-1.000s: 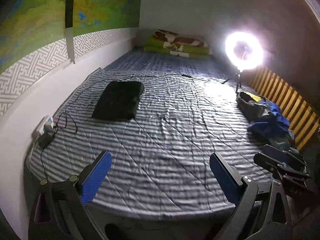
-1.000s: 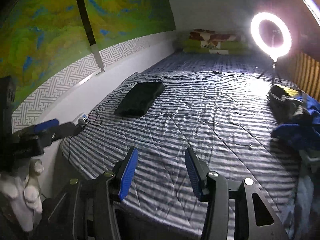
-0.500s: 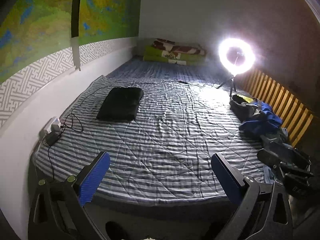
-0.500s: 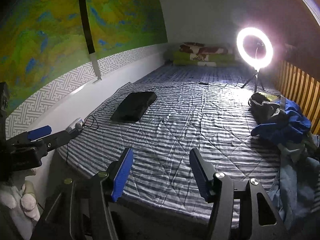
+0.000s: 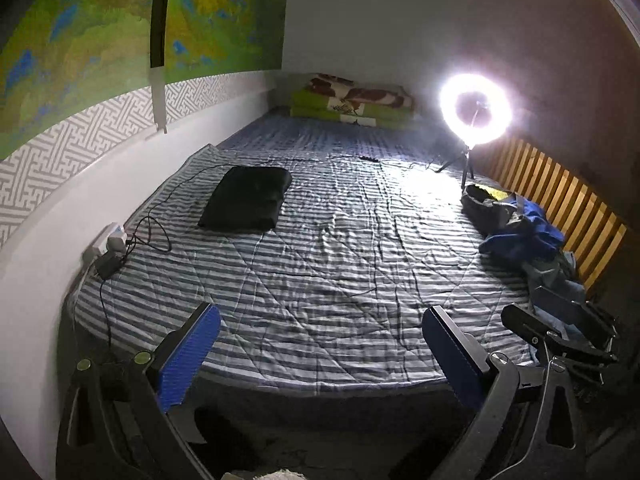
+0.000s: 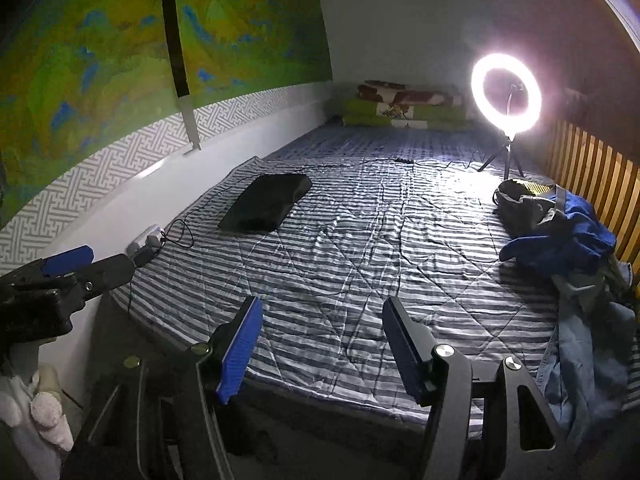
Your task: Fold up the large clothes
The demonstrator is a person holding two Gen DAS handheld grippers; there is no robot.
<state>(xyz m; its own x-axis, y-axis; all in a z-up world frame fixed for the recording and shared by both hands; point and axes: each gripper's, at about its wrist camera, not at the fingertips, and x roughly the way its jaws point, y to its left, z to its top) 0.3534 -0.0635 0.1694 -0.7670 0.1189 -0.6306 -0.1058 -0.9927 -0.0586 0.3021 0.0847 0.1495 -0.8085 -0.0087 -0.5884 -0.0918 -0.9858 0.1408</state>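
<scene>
A black garment, folded point(image 5: 246, 198) point(image 6: 266, 202), lies on the left half of the striped bed point(image 5: 340, 272) point(image 6: 360, 264). A loose pile of clothes, a blue one point(image 5: 520, 236) point(image 6: 560, 236) on top and a denim one point(image 6: 580, 352) hanging off the edge, sits at the right side. My left gripper point(image 5: 320, 316) hangs open off the bed's near edge with nothing between its blue pads. My right gripper point(image 6: 322, 306) is also off the near edge; its jaws are opening and nothing is between them. Both are far from the clothes.
A lit ring light on a tripod point(image 5: 474, 114) point(image 6: 506, 94) stands at the far right of the bed. A power strip with cables point(image 5: 110, 244) lies by the left wall. Folded blankets point(image 5: 352, 106) are at the far end. A wooden slatted rail point(image 5: 560, 204) runs along the right.
Both grippers have drawn back from the bed, so its near edge and the dark floor below now show. The right gripper's jaws stand wider apart than before.
</scene>
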